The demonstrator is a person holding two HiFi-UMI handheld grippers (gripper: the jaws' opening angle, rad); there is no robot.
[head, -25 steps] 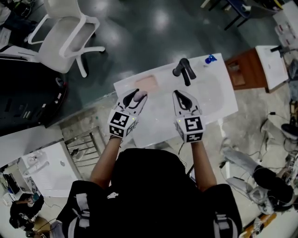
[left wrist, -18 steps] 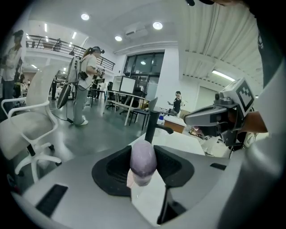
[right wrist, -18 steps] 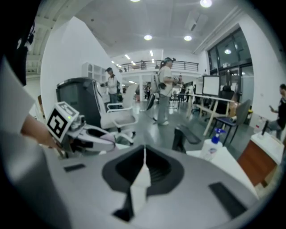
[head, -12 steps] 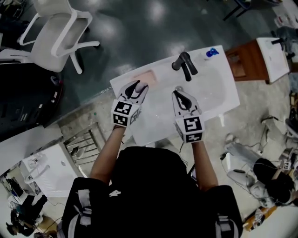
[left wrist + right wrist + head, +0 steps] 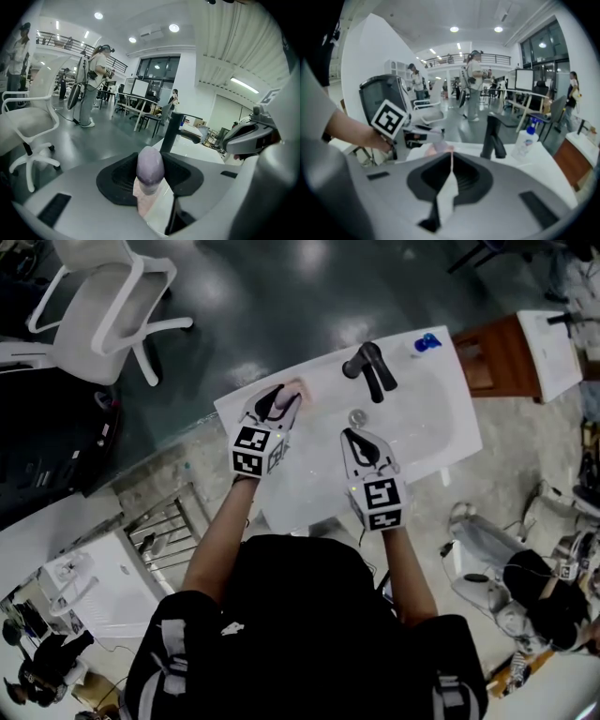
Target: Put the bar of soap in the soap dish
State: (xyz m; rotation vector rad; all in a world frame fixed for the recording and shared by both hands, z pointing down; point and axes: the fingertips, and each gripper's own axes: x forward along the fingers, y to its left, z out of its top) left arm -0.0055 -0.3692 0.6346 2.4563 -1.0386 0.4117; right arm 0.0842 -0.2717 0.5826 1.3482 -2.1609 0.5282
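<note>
Left claw (image 5: pixel 278 399): closed on bar of soap (image 5: pixel 150 166), lavender and rounded, held over the left end of the white counter (image 5: pixel 305 486). Soap dish (image 5: pixel 302 390): pink, shallow, directly beneath the held bar; mostly covered by claw and soap, so its contents and any contact between bar and dish cannot be made out. Basin (image 5: pixel 424 423): white, with drain (image 5: pixel 356 416) in its floor. Faucet (image 5: pixel 372 371): black, at the far rim. Right claw (image 5: pixel 357 439): jaws together, holding nothing, over the basin. Bottle (image 5: pixel 525 137): white, blue cap, right of faucet; label illegible
</note>
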